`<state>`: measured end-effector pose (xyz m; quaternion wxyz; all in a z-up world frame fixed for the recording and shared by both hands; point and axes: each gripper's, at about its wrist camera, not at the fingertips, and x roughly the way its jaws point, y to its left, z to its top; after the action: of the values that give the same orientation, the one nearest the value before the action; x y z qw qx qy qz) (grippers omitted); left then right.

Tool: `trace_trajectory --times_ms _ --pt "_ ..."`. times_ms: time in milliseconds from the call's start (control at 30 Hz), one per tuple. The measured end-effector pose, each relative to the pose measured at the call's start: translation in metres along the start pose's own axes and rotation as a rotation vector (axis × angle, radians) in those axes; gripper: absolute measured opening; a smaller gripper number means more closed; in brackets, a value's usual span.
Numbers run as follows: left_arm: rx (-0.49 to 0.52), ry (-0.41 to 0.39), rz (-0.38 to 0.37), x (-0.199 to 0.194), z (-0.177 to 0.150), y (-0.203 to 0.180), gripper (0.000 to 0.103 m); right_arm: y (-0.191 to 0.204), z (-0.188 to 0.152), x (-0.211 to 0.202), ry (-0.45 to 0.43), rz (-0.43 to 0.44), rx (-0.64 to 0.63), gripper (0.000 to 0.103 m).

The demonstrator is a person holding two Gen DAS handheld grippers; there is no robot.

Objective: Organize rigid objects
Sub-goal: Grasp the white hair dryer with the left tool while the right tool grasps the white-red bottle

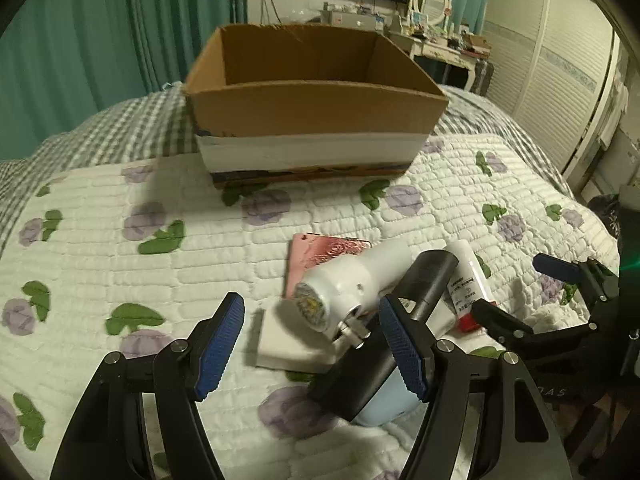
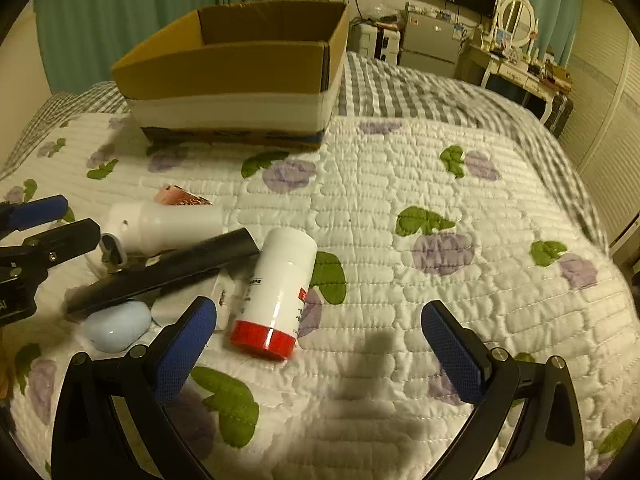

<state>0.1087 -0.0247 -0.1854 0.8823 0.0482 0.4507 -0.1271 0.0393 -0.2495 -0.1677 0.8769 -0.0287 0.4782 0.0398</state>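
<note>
left gripper (image 1: 312, 346): jaws spread, grasping nothing, white cylinder (image 1: 352, 280) and black bar (image 1: 424, 280) just ahead | right gripper (image 2: 320, 344): jaws spread, red-capped bottle (image 2: 276, 292) lying between, nearer left finger | cardboard box (image 2: 224, 68) far ahead

left tongs (image 1: 312, 348): jaws spread wide, empty, low and level | right tongs (image 2: 320, 344): jaws spread wide, empty, angled down | spacing: side by side, seemingly near, not touching

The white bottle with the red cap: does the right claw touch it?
Apart. In the right wrist view, quilt shows between the right claw and the white bottle.
</note>
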Motion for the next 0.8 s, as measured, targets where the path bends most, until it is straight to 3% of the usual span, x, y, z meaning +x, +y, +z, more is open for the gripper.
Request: trace_trajectory --times_ms 133,400,500,633,767,800 --pt "0.013 0.043 0.009 0.021 0.006 -0.004 0.072 0.000 0.002 0.010 0.016 0.016 0.001 0.103" --pt "-0.010 0.120 -0.054 0.059 0.014 -0.005 0.072 0.004 0.007 0.028 0.037 0.012 -0.006 0.103" --pt "-0.004 0.115 -0.054 0.063 0.014 -0.008 0.070 0.004 0.008 0.032 0.041 0.003 -0.007 0.103" --pt "0.014 0.100 -0.060 0.063 0.011 -0.011 0.058 0.006 0.009 0.035 0.036 -0.006 -0.011 0.102" --pt "0.013 0.085 -0.061 0.060 0.009 -0.011 0.057 0.007 0.008 0.036 0.029 0.007 -0.014 0.092" --pt "0.015 0.078 -0.059 0.059 0.009 -0.012 0.057 0.007 0.008 0.036 0.027 0.008 -0.015 0.084"
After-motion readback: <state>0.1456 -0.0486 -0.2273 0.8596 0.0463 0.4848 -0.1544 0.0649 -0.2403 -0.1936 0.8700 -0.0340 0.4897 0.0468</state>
